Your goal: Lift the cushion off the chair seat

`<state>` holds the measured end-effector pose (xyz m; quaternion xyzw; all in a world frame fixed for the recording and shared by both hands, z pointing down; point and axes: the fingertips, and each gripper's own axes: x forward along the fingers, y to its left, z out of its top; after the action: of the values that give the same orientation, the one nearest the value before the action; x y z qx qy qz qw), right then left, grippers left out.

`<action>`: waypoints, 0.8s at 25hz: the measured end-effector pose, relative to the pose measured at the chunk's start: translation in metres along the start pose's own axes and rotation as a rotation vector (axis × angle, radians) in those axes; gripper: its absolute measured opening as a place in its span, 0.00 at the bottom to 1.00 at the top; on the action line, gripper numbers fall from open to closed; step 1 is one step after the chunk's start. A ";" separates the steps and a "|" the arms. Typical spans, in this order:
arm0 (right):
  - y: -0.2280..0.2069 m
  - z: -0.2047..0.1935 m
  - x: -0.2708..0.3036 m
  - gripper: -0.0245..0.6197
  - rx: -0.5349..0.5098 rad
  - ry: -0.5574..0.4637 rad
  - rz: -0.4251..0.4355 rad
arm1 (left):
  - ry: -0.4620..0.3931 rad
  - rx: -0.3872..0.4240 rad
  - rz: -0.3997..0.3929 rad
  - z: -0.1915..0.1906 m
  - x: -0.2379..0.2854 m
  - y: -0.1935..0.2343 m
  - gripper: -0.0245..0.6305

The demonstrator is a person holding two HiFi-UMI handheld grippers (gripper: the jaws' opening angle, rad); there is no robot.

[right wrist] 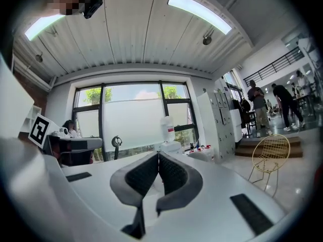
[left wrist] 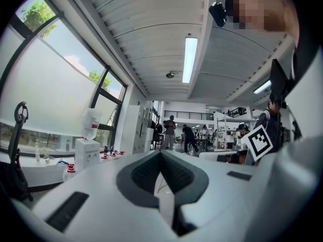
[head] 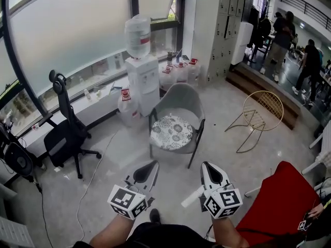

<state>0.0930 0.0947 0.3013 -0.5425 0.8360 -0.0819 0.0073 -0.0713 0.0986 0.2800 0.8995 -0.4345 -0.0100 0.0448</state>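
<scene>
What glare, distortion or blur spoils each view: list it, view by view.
Head view: daylight washes out the window, its frame bows, yet the patterned cushion is sharp. Left gripper view: fisheye, black corners, ceiling strip light blown out, left gripper soft near the lens. Right gripper view: same fisheye, ceiling light glaring, right gripper likewise soft.

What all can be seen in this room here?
grey chair: one, grey, mid-floor
cushion: one, white with grey pattern, on its seat
water dispenser: one, white, behind that chair
office chair: one, black, left by window
wire chair: one, gold, right
red seat: one, red, bottom right
people: several, dark clothes, far right background
left hand-held gripper: one, white, shut and empty, short of the chair
right hand-held gripper: one, white, shut and empty, beside it
</scene>
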 end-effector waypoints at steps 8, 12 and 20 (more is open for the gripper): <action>0.012 0.003 0.055 0.05 -0.031 0.035 0.008 | -0.025 -0.018 -0.018 0.008 0.019 0.051 0.05; 0.017 0.007 0.083 0.05 -0.029 0.038 -0.005 | -0.029 -0.024 -0.027 0.011 0.027 0.078 0.05; 0.021 0.001 0.121 0.05 -0.033 0.045 -0.037 | -0.036 -0.046 -0.052 0.002 0.039 0.118 0.05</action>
<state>0.0244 -0.0069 0.3067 -0.5558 0.8271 -0.0806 -0.0220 -0.1392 -0.0055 0.2896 0.9089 -0.4113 -0.0375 0.0573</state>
